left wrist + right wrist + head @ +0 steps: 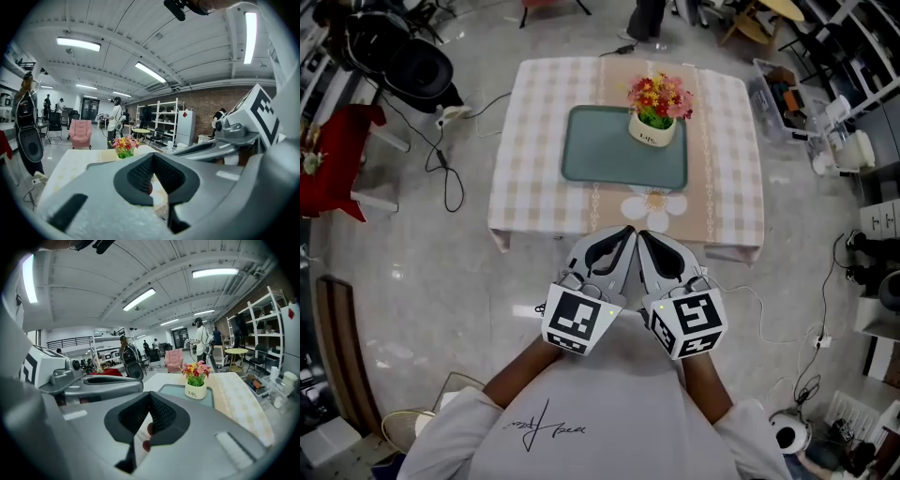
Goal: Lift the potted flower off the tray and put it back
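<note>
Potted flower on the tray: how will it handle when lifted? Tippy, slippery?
The potted flower has a squat, wide pot, so it probably resists tipping, though the bouquet adds height. Its white wall looks smooth and rounded, likely slippery to grip. Possibly ceramic, so set it down gently.

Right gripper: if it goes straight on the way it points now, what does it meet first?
The right gripper, shut, would probably meet the near edge of the tablecloth first, short of the tray; depth is unclear.
</note>
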Motion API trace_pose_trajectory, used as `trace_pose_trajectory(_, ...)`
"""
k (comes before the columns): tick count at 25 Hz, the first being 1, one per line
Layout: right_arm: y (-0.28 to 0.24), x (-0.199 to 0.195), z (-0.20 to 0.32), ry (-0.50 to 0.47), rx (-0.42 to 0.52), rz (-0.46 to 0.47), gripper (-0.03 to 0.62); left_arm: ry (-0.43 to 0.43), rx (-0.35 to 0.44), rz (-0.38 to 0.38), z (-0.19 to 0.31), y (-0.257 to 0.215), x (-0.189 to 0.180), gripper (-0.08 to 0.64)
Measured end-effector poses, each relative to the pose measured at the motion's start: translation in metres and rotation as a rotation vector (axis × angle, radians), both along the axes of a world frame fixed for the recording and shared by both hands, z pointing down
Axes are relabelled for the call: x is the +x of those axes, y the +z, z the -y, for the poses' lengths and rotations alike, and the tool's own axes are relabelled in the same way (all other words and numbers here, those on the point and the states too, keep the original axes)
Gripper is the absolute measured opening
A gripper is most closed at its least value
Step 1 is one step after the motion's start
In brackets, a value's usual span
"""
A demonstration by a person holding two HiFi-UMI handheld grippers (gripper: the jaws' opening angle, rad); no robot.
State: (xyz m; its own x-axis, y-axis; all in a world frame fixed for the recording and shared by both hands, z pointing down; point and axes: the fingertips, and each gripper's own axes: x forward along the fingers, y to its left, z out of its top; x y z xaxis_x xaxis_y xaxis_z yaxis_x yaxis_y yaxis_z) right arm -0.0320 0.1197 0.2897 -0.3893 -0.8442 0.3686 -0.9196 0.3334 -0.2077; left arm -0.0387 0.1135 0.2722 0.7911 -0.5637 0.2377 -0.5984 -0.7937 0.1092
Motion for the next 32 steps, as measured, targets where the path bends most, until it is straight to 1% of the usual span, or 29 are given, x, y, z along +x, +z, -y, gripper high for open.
trace_pose_trajectory(8, -0.001, -0.009, 0.026, 0.001, 0.016, -0.005, 0.003, 0.015, 0.027, 0.019, 0.026, -0.001, -0.008, -0.003)
trace_pose_trajectory(15, 0.001, -0.005, 0.031, 0.021, 0.027, -0.031, 0.005, 0.044, 0.046, -0.021, 0.031, -0.005, -0.006, -0.003)
trace_pose_trajectory(19, 0.004, 0.0, 0.034, 0.048, 0.032, -0.039, 0.005, 0.032, 0.064, 0.008, 0.038, 0.001, -0.007, -0.003)
trace_pose_trajectory(24, 0.006, 0.005, 0.043, 0.077, 0.06, -0.053, 0.005, -0.029, 0.09, 0.0, 0.053, 0.004, -0.011, -0.003)
trace_pose_trajectory(27, 0.008, 0.011, 0.052, 0.087, 0.069, -0.05, 0.005, -0.018, 0.097, 0.004, 0.061, 0.006, -0.006, -0.003)
trace_pose_trajectory(29, 0.009, 0.016, 0.059, 0.084, 0.069, -0.044, 0.005, -0.003, 0.088, 0.003, 0.066, 0.008, 0.0, -0.003)
trace_pose_trajectory(32, 0.012, 0.026, 0.073, 0.088, 0.071, -0.054, 0.005, -0.003, 0.08, 0.009, 0.078, 0.013, 0.007, -0.003)
